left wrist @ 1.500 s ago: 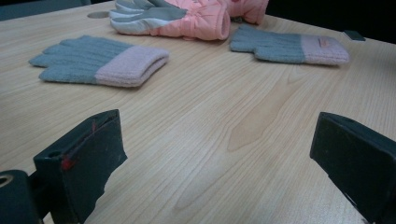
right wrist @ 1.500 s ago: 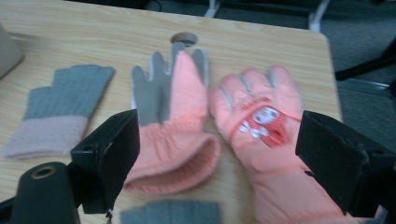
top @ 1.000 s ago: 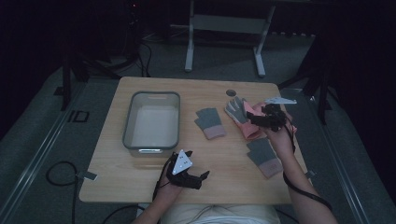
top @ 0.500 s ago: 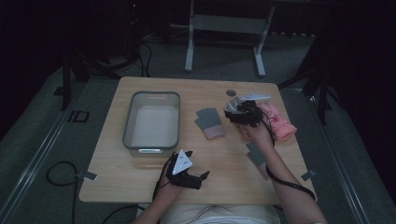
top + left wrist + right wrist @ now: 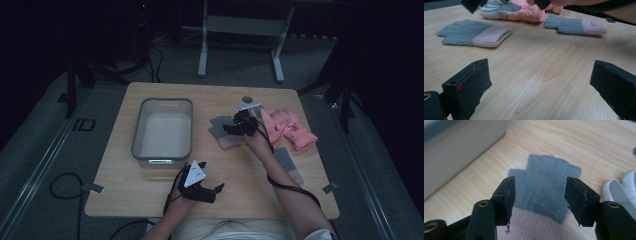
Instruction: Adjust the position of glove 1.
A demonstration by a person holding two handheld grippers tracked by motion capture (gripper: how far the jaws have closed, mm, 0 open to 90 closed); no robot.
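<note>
We bring our right gripper [image 5: 234, 128] down over a grey glove [image 5: 546, 182] at mid-table, between the bin [image 5: 162, 131] and the pink gloves [image 5: 290, 128]. Its jaws have just been closing and now stand part-open, straddling the glove where the grey knit meets the pale cuff; the pads are not yet pressing on it. The glove lies flat, fingers pointing away from us, with the bin's wall just beyond its thumb side.

Our left gripper [image 5: 207, 192] rests near the table's front edge, jaws spread wide and holding nothing, looking across bare wood at the gloves. A second grey glove [image 5: 285, 161] lies by our right forearm.

To do this well, we judge the jaws should sink until both pads touch the table on either side of the cuff, then close to bunch the knit into a firm fold. Pinching too high would catch a single layer, and it may slip. The cuff is the thicker part, so centring there looks safest before lifting toward the bin.
</note>
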